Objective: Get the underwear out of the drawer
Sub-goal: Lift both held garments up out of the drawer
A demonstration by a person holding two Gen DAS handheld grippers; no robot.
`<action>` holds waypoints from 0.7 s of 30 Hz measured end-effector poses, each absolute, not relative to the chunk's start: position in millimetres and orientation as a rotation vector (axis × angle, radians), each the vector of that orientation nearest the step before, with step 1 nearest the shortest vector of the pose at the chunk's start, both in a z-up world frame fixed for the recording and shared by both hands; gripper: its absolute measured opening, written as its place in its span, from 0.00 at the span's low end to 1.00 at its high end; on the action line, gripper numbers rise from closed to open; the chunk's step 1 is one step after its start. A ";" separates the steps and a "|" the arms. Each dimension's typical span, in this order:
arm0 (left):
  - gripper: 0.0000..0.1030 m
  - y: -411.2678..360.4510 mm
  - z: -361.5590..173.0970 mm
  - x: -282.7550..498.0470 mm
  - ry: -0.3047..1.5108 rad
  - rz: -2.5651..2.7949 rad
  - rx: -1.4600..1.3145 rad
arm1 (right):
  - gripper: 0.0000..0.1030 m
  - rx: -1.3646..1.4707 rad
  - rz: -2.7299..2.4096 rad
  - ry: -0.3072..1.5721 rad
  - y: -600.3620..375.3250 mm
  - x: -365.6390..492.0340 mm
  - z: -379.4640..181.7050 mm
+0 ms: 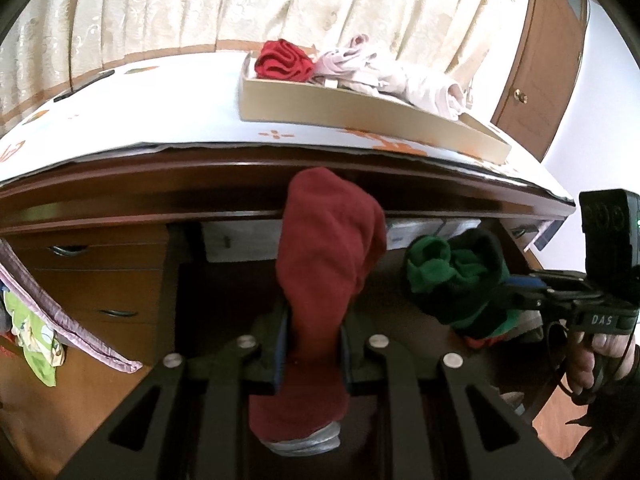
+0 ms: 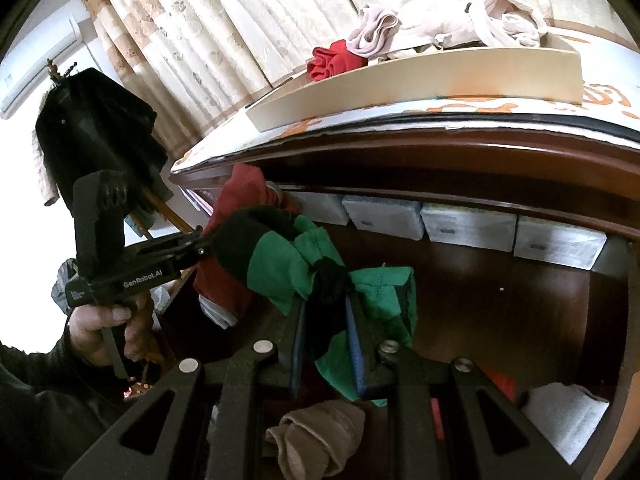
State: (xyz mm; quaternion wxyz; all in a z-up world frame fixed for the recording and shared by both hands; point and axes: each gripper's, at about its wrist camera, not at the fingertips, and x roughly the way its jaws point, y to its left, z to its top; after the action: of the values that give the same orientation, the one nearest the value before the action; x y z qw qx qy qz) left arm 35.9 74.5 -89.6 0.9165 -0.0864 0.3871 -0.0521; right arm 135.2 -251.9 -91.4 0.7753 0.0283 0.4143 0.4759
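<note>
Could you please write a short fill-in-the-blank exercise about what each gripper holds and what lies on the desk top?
1. The left gripper is shut on a dark ___ garment.
2. The right gripper holds a garment that is black and ___.
3. On the desk top, a bright red garment lies in a shallow ___.

Missing words: red; green; tray

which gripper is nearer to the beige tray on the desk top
Hard to separate, but probably the right. Both sit below the desk edge: the right gripper, shut on green-black underwear, under the beige tray; the left gripper, holding dark red underwear, alongside.
</note>
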 end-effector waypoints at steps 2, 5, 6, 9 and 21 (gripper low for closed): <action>0.18 74.2 -90.3 35.5 0.794 -0.105 -0.179 | 0.20 0.071 1.029 0.893 -253.0 135.7 -91.3; 0.18 74.6 -91.2 34.4 0.788 -0.102 -0.187 | 0.20 0.081 1.030 0.891 -254.2 135.7 -91.4; 0.18 74.3 -91.2 33.9 0.786 -0.101 -0.186 | 0.20 0.082 1.030 0.889 -254.5 135.3 -91.6; 0.18 73.3 -90.6 32.5 0.777 -0.098 -0.182 | 0.20 0.084 1.033 0.880 -255.1 133.8 -91.3; 0.18 70.4 -88.9 29.3 0.751 -0.094 -0.180 | 0.20 0.119 1.038 0.852 -261.8 133.5 -88.5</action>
State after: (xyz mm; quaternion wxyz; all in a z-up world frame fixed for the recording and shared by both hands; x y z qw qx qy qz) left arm 29.3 70.4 -88.9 0.9252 -0.0879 0.3662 -0.0457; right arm 133.5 -261.8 -88.5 0.7813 0.0549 0.3943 0.4808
